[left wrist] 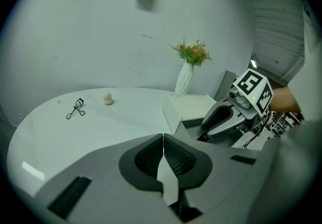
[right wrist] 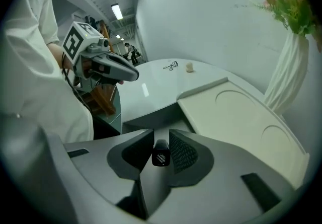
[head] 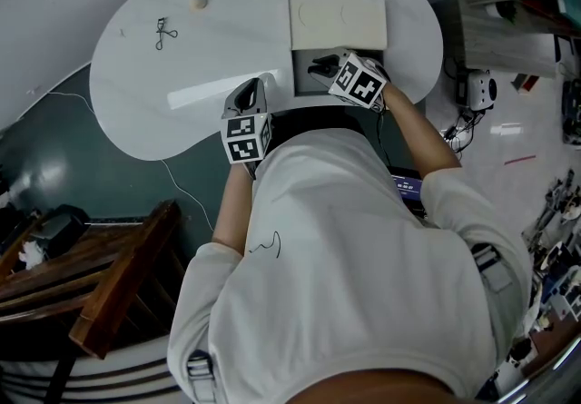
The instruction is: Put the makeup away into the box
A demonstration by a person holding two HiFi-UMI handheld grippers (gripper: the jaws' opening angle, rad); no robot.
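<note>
The white bench (head: 218, 66) carries one eyelash curler (head: 165, 33), one small beige sponge (head: 199, 2), one cream box (head: 338, 23) and one white vase (left wrist: 184, 79) of flowers at the far edge. A person works over it with two grippers.

The left gripper (head: 251, 89) hangs over the near edge of the bench, just left of the box. Its fingers (left wrist: 176, 155) are pressed together with nothing between them.

The right gripper (head: 318, 68) hovers over the open part of the box, tilted downward. Its fingers (right wrist: 182, 151) stand a little apart and clamp one small black tube (right wrist: 161, 156), a pad against each side. The tube's flat end, which bears fine print too small to read, faces the right gripper view's camera. The tube is therefore above the box mouth, in the gripper and not yet set down.

The box lies at the near right of the bench with its lid (right wrist: 241, 122) folded back flat toward the vase. The inner face of the lid shows two shallow round recesses, both bare. The inside of the box looks dark in the head view and is largely covered by the right gripper, so its contents cannot be made out.

The curler and the sponge lie on the far left of the bench, near each other but apart, and well away from the box and from both grippers.
</note>
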